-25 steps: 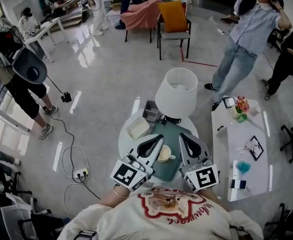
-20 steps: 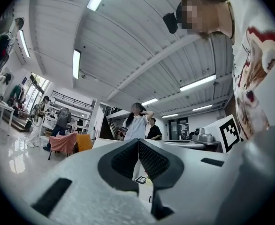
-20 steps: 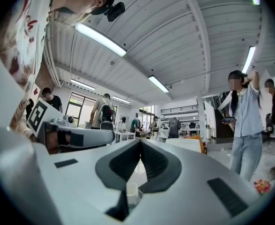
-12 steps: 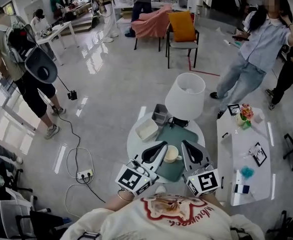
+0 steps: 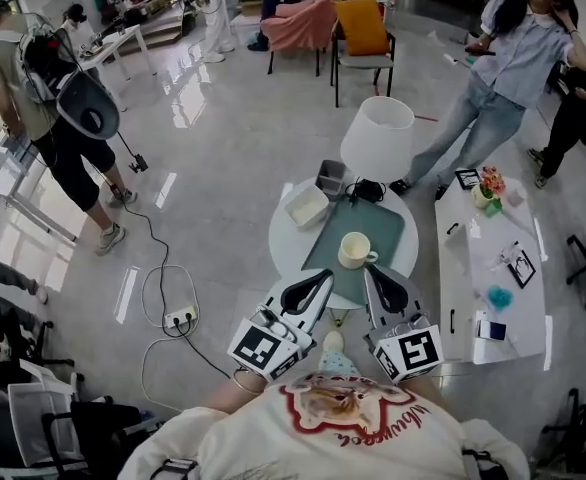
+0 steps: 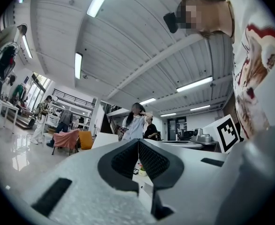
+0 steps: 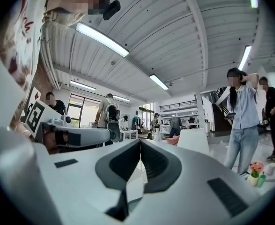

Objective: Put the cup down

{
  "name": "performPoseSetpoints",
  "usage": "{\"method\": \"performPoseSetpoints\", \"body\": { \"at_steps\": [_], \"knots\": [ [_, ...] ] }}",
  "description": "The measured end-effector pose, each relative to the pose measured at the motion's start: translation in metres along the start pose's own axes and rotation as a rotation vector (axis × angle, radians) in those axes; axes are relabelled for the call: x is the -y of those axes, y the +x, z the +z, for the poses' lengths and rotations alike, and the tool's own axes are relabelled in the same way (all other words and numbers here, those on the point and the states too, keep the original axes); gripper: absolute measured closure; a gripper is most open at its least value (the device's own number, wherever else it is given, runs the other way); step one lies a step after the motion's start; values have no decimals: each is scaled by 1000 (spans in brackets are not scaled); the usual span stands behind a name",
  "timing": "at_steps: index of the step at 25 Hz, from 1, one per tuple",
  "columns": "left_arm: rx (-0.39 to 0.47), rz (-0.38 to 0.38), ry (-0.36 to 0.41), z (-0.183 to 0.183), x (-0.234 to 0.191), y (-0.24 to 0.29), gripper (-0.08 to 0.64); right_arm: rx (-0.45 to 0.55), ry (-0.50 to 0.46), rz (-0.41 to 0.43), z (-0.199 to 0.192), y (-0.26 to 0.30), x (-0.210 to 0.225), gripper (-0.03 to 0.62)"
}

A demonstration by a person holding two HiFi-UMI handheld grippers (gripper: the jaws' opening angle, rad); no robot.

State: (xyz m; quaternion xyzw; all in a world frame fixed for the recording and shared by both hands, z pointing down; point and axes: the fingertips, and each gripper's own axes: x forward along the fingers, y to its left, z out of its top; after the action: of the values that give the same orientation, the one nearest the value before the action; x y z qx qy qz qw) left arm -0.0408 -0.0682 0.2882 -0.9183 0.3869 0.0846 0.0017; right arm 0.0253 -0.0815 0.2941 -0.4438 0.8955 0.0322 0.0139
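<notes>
A cream cup with its handle to the right stands upright on the green mat of a round white table. Both grippers hover close to my chest at the table's near edge, clear of the cup. My left gripper is shut with nothing in it, and its pads meet against the room and ceiling. The right gripper is likewise shut and empty, its pads pressed together. The cup shows in neither gripper view.
A lamp with a white shade stands at the table's far side, next to a white tray and a grey box. A long white side table with small items is at the right. Cables and a power strip lie on the floor; people stand around.
The cup sat between the two grippers' tips before; now both grippers have drawn back toward me and the cup stands alone on the mat ahead of them.
</notes>
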Motion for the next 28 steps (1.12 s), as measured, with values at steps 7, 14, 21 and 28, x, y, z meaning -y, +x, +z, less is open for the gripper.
{"method": "performPoseSetpoints", "body": {
  "at_steps": [7, 14, 21, 28],
  "knots": [
    [12, 17, -7, 12, 38, -73, 543, -3, 4, -2, 5, -51, -66, 565],
    [26, -3, -12, 18, 75, -114, 543, 5, -8, -22, 14, -96, -102, 563],
    [22, -31, -2, 23, 110, -130, 543, 23, -12, -24, 22, -127, -118, 563],
    [19, -34, 23, 24, 142, -144, 543, 38, -6, -20, 30, -163, -132, 563]
  ]
}}
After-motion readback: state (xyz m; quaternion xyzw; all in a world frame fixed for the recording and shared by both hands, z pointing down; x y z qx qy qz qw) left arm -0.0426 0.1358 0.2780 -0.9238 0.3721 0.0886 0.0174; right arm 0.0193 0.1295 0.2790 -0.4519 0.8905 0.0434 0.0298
